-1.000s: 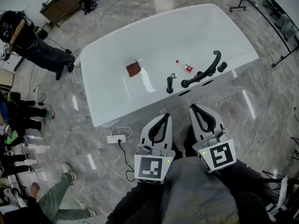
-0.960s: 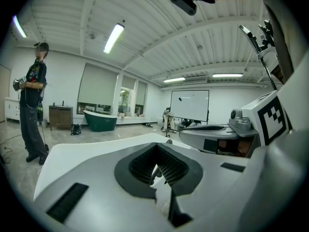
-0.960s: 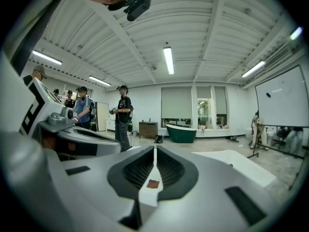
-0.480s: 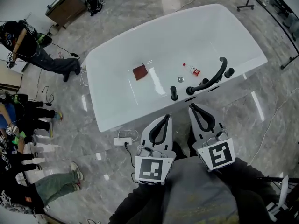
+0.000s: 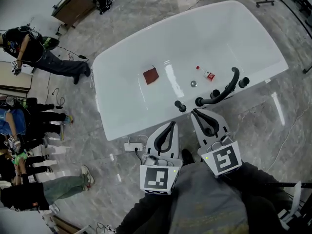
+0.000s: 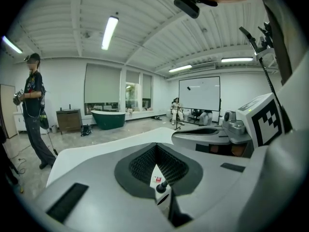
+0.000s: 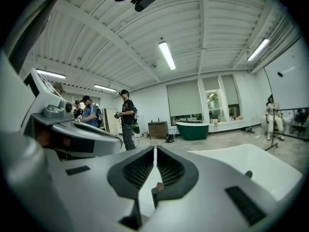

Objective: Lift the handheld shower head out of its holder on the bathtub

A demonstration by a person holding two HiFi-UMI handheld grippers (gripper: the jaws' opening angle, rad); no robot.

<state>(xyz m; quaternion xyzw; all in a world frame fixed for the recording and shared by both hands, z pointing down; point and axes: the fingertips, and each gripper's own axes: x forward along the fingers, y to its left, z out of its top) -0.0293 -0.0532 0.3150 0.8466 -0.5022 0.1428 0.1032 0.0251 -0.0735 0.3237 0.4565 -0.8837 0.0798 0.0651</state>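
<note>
The white bathtub (image 5: pixel 126 116) lies ahead of me. On its near rim stand black fittings: a short upright wand (image 5: pixel 180 106) that looks like the handheld shower head, a long curved spout (image 5: pixel 222 90) and a knob (image 5: pixel 243 82). My left gripper (image 5: pixel 172 124) is shut and empty, just short of the rim and left of the wand. Also shut and empty, my right gripper (image 5: pixel 194 112) has its tips close to the spout's base. In the left gripper view the wand (image 6: pixel 162 187) shows below the left gripper's (image 6: pixel 155 148) tips. The right gripper (image 7: pixel 154 151) points over the tub.
Inside the tub lie a red-brown cloth (image 5: pixel 151 75), a small red-labelled bottle (image 5: pixel 206 73) and the drain (image 5: pixel 193 84). A power strip (image 5: pixel 132 146) with its cable sits on the floor by the rim. Several people stand at the left; a wooden cabinet (image 5: pixel 73 6) is beyond.
Both grippers have moved forward toward the tub's near rim, still shut. The right one's tips have come close to the black fittings, and the tub sits nearer in view.
</note>
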